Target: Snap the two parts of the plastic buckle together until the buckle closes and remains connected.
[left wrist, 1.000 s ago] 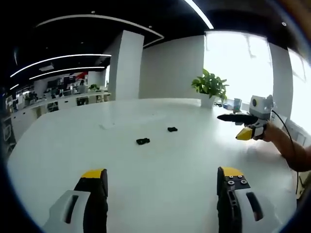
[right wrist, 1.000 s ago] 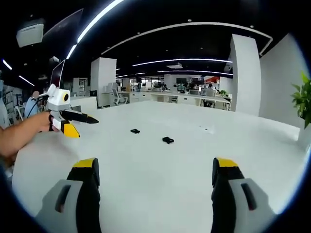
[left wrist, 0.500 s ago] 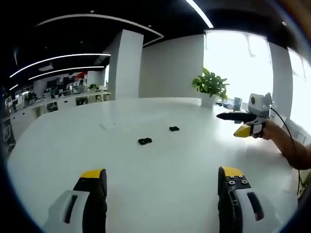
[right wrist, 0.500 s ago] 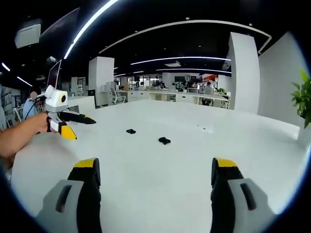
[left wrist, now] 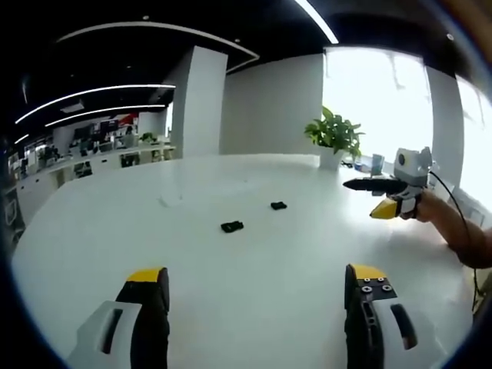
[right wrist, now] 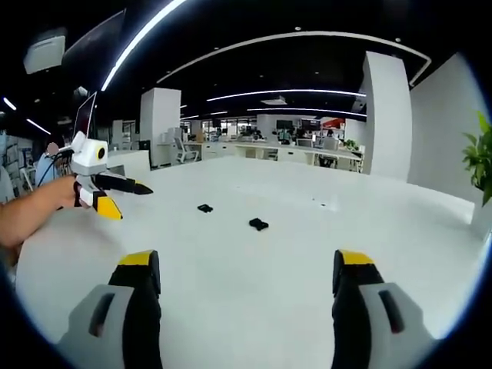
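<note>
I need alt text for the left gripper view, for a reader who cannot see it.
Two small black buckle parts lie apart on a wide white table, untouched. The left gripper is open at the bottom, fingers spread wide. At right, a hand holds the right gripper above the table, near a potted plant.

Two buckle parts (left wrist: 231,226) (left wrist: 278,205) lie apart (not touching) on the table (left wrist: 254,284), a plant (left wrist: 333,134) behind.

buckle parts (left wrist: 231,226) (left wrist: 278,205) on the white table (left wrist: 254,261): too small to tell which half is which | person's forearm (left wrist: 465,238) beside the table: cut off at the view's edge | far desks (right wrist: 307,154) behind the table: blurred
</note>
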